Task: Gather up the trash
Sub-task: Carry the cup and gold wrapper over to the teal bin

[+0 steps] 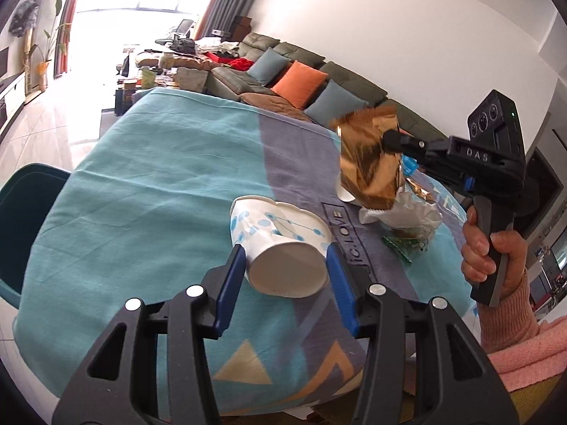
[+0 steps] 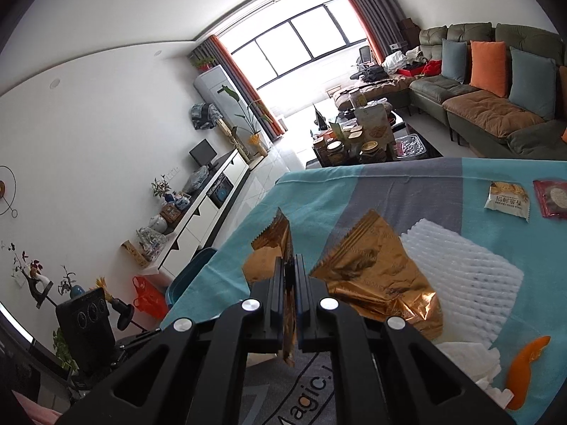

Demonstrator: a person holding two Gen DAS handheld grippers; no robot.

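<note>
Gripping now: the left gripper has its blue pads on either side of a crushed paper cup, jaws about half open, cup lifted over the cloth-covered table.
Right gripper: jaws pressed nearly together on a gold foil wrapper, held above the table.
Writing: "DAS" on the right gripper's body in the left view; "LOVE" and "Magic." printed on the cloth; the characters on a snack packet are too small to read.
Left view only: a teal bin beside the table's edge, a hand on the right gripper's handle, a pink sleeve.
Right view only: a second gold wrapper lying flat, a white foam net, an orange peel, a red packet.
Count: two gold wrappers, two sealed packets, one cup.
</note>
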